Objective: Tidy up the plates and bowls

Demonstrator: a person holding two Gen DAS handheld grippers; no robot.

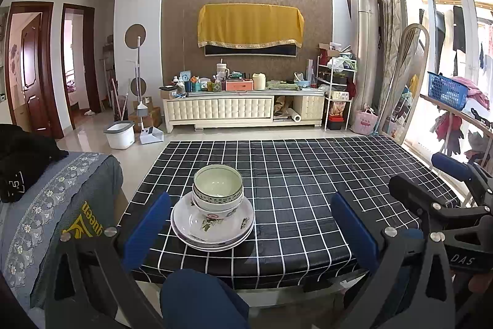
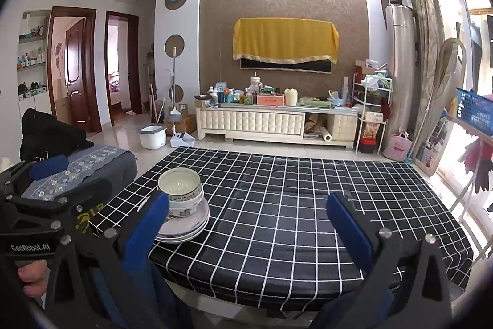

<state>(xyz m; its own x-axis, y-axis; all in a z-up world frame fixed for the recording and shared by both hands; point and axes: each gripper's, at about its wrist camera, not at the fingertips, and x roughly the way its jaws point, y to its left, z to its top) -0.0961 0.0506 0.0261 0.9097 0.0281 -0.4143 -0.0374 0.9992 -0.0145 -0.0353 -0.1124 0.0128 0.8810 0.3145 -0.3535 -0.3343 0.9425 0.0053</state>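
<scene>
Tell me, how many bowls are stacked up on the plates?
2 that I can see. The top bowl sits nested in the lower bowl, which rests on the stacked plates near the table's front left. A third bowl could hide inside.

Glossy ceramic bowls (image 1: pixel 217 187), plates (image 1: pixel 212 224); shiny wipe-clean tablecloth (image 1: pixel 308 174); matt plastic claw pads (image 1: pixel 146 228).

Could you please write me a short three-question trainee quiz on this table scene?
1. True or false: the stacked bowls sit on the stacked plates.
2. What is the left tool holding? A) a bowl B) a plate C) nothing
3. Fill in: the checked tablecloth is black with ____ lines.

Key:
1. True.
2. C; both it and the right tool are open and clear of the dishes.
3. White.
</scene>
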